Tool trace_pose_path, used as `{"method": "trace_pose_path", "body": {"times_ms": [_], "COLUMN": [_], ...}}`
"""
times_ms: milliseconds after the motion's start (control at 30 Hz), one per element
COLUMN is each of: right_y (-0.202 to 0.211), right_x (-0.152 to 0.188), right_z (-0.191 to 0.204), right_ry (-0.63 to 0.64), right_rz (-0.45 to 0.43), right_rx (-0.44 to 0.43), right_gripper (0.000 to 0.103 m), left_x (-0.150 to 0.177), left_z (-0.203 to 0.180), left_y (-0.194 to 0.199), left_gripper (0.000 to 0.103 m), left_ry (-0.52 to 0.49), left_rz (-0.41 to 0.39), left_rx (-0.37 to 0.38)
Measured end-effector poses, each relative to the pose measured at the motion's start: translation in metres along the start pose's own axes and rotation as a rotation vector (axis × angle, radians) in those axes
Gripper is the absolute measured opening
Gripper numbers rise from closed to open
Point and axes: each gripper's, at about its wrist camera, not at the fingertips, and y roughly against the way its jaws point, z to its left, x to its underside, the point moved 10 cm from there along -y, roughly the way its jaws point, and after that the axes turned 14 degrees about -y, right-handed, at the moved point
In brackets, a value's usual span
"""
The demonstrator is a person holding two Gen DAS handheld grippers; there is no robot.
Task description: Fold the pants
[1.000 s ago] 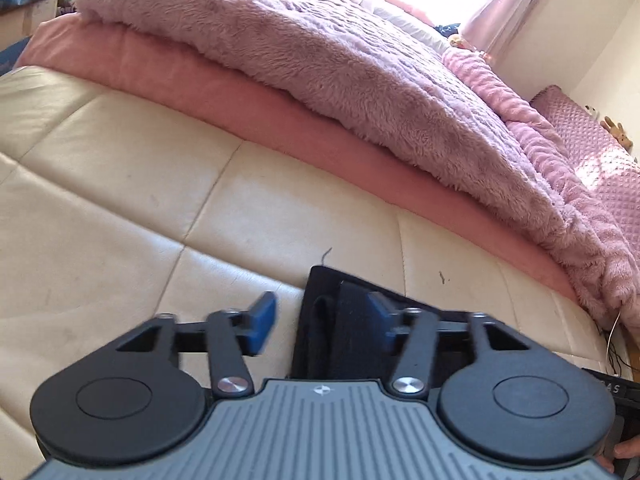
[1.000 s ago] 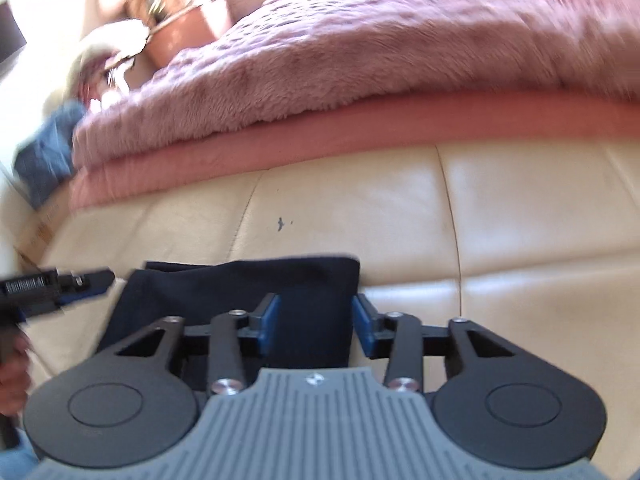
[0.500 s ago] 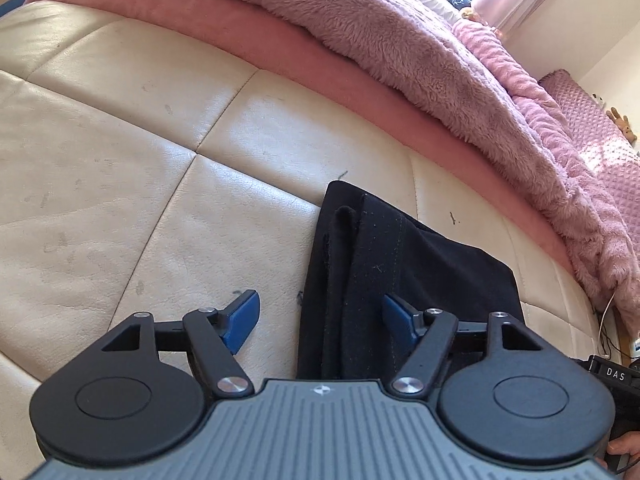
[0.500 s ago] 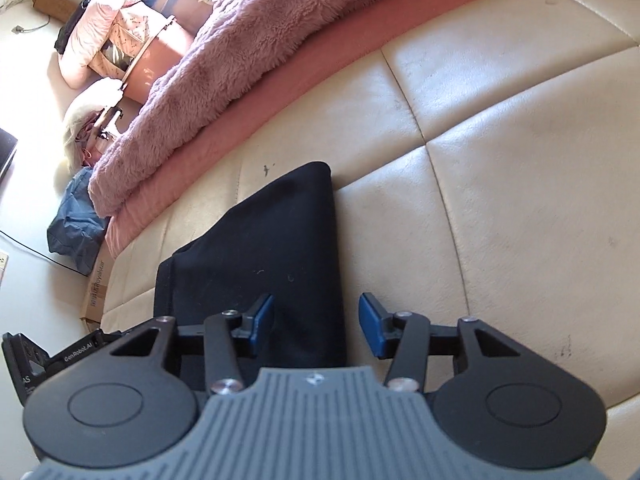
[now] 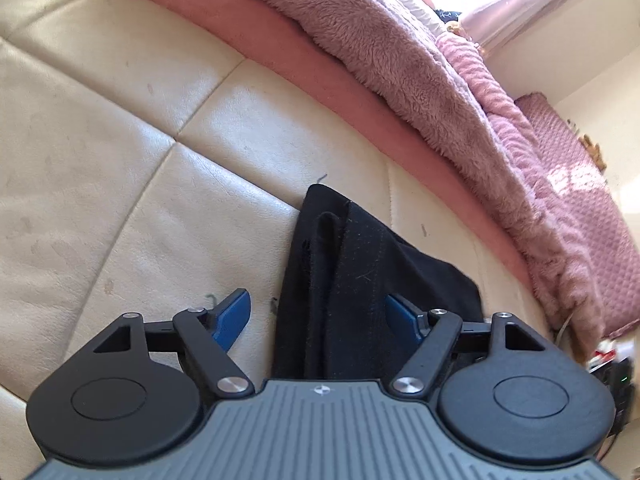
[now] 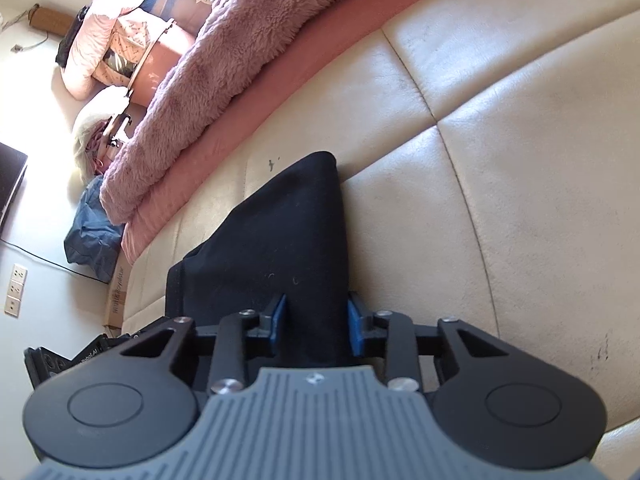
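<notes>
Left wrist view. The black pants (image 5: 360, 280), already folded into a compact stack, lie on the cream leather cushion (image 5: 120, 160) in front of a pink fleece blanket (image 5: 400, 60). The layered open edges show on the stack's left side, with a stitched seam running away from the camera. The left gripper (image 5: 318, 316) has just been opening and stands wide: its left blue pad is over bare cushion, its right pad over the cloth, neither pressing, so nothing is held. The fabric is soft, light and limp; a hold should pinch all layers at an edge or corner, or the stack will splay.

Right wrist view. The right gripper (image 6: 316, 322) has just been closing, and the near right-hand edge of the pants (image 6: 280, 232) sits between its blue pads. They appear to touch the cloth on both sides, though the contact is partly hidden. The bundle's long axis seems to run across the cushion (image 6: 520, 120) towards the left gripper (image 6: 80, 356); its far corner points towards the blanket (image 6: 240, 40).
</notes>
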Motion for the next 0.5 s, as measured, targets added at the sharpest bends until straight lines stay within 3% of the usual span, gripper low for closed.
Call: {"method": "trace_pose_path", "body": {"times_ms": [167, 267, 333, 500], "right_y": [-0.001, -0.001, 0.0, 0.001], "right_x": [0.002, 0.001, 0.0, 0.002], "right_z": [0.005, 0.003, 0.001, -0.003], "right_ry": [0.04, 0.024, 0.014, 0.008], "right_rz": [-0.003, 0.005, 0.02, 0.051], "right_rx": [0.028, 0.02, 0.013, 0.008], "right_gripper": [0.026, 0.026, 0.026, 0.025], "left_x": [0.0, 0.0, 0.003, 0.003], "left_z": [-0.005, -0.003, 0.002, 0.007], "left_y": [-0.006, -0.006, -0.005, -0.012], "left_gripper": [0.077, 0.063, 0.054, 0.059], "left_ry": [-0.043, -0.017, 0.052, 0.119], "left_rz": [0.039, 0.073, 0.089, 0.11], "left_rx": [-0.031, -0.017, 0.024, 0.053]}}
